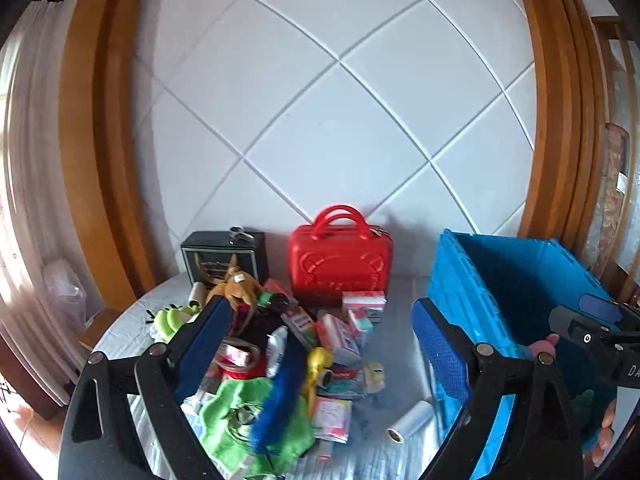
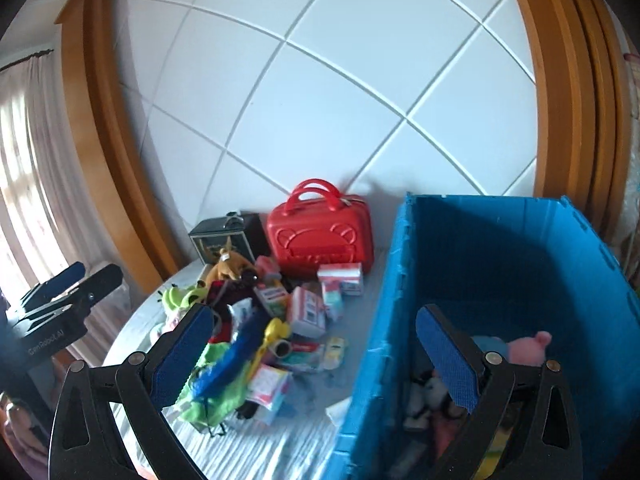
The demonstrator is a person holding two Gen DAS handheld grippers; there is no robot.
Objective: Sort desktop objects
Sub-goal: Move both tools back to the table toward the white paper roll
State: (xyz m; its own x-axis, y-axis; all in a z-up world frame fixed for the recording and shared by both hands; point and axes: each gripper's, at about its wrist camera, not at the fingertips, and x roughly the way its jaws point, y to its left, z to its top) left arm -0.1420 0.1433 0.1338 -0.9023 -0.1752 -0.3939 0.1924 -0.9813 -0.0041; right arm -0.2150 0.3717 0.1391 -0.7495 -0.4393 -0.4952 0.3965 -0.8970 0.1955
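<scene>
A heap of small things lies on the round grey-clothed table (image 1: pixel 132 320): a green cloth (image 1: pixel 236 420), a blue fuzzy piece (image 1: pixel 280 404), a yellow toy (image 1: pixel 316 364), several small cartons (image 1: pixel 340 336), a brown plush (image 1: pixel 236 284) and a green frog plush (image 1: pixel 172 318). My left gripper (image 1: pixel 320 308) hovers open above the heap with nothing pressed between its pads. My right gripper (image 2: pixel 316 314) is open too, straddling the left wall of the blue crate (image 2: pixel 384 320). Inside the crate lies a pink plush (image 2: pixel 532 346) among other toys.
A red carry case (image 1: pixel 340 264) and a black box (image 1: pixel 224 256) stand at the back against the white tiled wall. A white roll (image 1: pixel 408 424) lies near the crate. Wooden frames flank the wall. The other gripper shows at each view's edge.
</scene>
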